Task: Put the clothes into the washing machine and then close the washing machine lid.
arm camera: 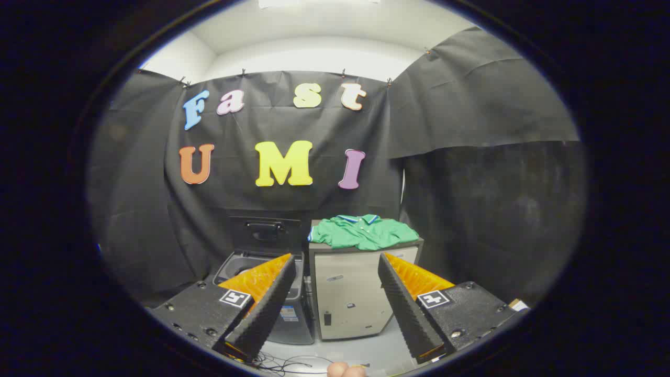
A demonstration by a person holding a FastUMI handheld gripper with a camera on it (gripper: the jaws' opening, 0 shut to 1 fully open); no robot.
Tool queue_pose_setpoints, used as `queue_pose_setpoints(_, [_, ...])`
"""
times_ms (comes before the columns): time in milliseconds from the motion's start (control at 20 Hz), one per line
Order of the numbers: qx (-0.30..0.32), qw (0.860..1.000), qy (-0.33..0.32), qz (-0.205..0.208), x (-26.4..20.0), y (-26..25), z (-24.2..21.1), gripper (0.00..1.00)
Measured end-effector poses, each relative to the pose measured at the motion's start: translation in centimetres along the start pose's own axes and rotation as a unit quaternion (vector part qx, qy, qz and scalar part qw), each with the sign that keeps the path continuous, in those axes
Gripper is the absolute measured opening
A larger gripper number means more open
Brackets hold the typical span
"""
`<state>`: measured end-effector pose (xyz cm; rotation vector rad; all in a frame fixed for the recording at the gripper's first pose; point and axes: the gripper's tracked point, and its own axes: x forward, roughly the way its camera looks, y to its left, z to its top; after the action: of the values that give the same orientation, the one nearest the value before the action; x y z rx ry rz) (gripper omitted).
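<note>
Your green polo shirt (pixel 365 232) lies crumpled on top of a pale cabinet (pixel 349 293), its collar with striped trim toward the black cloth wall (pixel 131 209) behind. The shirt covers most of the cabinet's top and hangs a little over its front edge. Just beside the cabinet, on the side of your left finger, stands the washing machine (pixel 261 272), lower than the cabinet top; its lid (pixel 265 233) is raised upright against the cloth wall, handle facing you, and the tub opening shows below it. Your gripper (pixel 335 293) is well short of the cabinet, with the fingers (pixel 269 306) spread wide apart and nothing between them; the cabinet front shows in the gap. One finger overlaps the washing machine in your view, the other the cabinet's far corner. Thin cables (pixel 285 362) lie on the pale floor (pixel 361 352) in front of the cabinet, under the fingers.
</note>
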<state>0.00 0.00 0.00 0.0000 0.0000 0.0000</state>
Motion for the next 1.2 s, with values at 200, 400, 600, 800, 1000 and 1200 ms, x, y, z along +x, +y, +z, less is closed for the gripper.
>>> queue_pose_setpoints(200, [0.0, 1.0, 0.0, 0.001, -0.1, 0.3, 0.5, 1.0])
queue_pose_setpoints(400, [0.0, 1.0, 0.0, 0.006, 0.1, 0.6, 0.9, 1.0])
queue_pose_setpoints(600, [-0.001, 1.0, -0.004, 0.009, 0.0, 0.9, 1.3, 1.0])
queue_pose_setpoints(800, [-0.002, 1.0, -0.008, 0.009, 0.2, 1.0, 1.7, 1.0])
queue_pose_setpoints(1000, [0.002, 1.0, -0.011, 0.014, 0.2, 1.3, 2.2, 1.0])
queue_pose_setpoints(1200, [-0.003, 1.0, -0.012, 0.018, 0.6, 1.4, 2.5, 1.0])
